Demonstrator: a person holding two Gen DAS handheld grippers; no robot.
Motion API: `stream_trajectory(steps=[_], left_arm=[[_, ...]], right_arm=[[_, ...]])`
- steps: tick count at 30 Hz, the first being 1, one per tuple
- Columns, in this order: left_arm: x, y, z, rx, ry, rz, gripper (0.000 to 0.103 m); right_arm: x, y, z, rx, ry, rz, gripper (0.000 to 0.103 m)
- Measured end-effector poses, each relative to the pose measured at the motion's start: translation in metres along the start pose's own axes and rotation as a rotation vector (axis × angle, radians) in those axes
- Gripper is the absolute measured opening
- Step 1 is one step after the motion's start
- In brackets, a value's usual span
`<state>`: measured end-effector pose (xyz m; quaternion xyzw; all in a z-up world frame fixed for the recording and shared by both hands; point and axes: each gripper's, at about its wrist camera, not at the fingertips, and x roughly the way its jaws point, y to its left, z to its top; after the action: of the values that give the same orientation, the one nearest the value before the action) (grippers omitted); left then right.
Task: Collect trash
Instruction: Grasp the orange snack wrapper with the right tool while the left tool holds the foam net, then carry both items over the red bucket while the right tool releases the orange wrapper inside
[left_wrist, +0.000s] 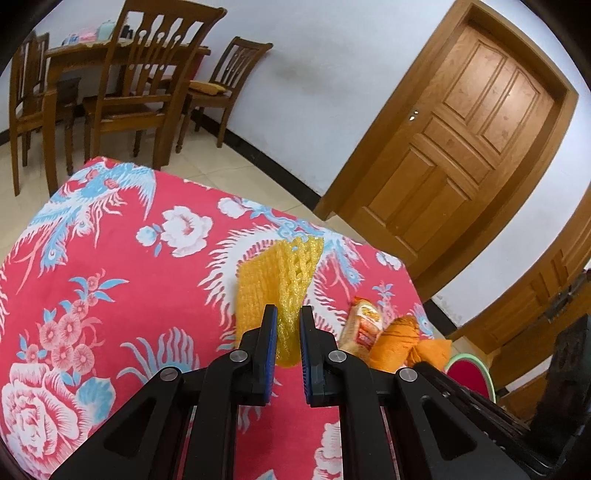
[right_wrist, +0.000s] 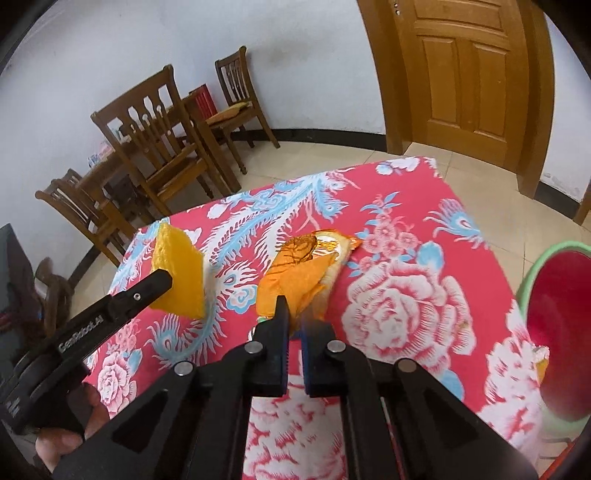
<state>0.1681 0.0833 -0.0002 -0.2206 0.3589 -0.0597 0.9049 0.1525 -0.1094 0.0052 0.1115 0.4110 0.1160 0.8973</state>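
My left gripper (left_wrist: 288, 314) is shut on a yellow foam fruit net (left_wrist: 284, 273), which hangs just above the red flowered tablecloth (left_wrist: 110, 258). From the right wrist the same net (right_wrist: 181, 273) shows at the left, pinched in the left gripper (right_wrist: 166, 280). My right gripper (right_wrist: 293, 308) is shut on the near edge of a crumpled orange wrapper (right_wrist: 295, 277). A printed snack packet (right_wrist: 328, 245) lies under and behind that wrapper. In the left wrist view the packet (left_wrist: 364, 321) and orange wrapper (left_wrist: 399, 339) sit at the right.
A red basin with a green rim (right_wrist: 557, 332) stands at the table's right edge, also seen as the basin (left_wrist: 469, 373) low right. Wooden chairs (left_wrist: 136, 77) and a dining table stand behind; a wooden door (left_wrist: 461, 122) is beyond. A hand (right_wrist: 74, 435) holds the left gripper.
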Motion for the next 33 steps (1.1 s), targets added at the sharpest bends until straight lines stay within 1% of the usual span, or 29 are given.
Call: stream_trajectory(steps=[10, 20, 33], left_arm=[[-0.019, -0.026, -0.004, 0.060, -0.006, -0.032, 0.011], [-0.035, -0.065, -0.021, 0.123, 0.001, -0.074, 0.011], [-0.037, -0.123, -0.049, 0.221, 0.049, -0.141, 0.011]], right_arm=[[-0.051, -0.029, -0.011, 0.059, -0.069, -0.005, 0.007], [-0.090, -0.064, -0.028, 0.121, -0.109, -0.026, 0.007], [-0.130, -0.120, -0.049, 0.214, -0.151, -0.109, 0.007]])
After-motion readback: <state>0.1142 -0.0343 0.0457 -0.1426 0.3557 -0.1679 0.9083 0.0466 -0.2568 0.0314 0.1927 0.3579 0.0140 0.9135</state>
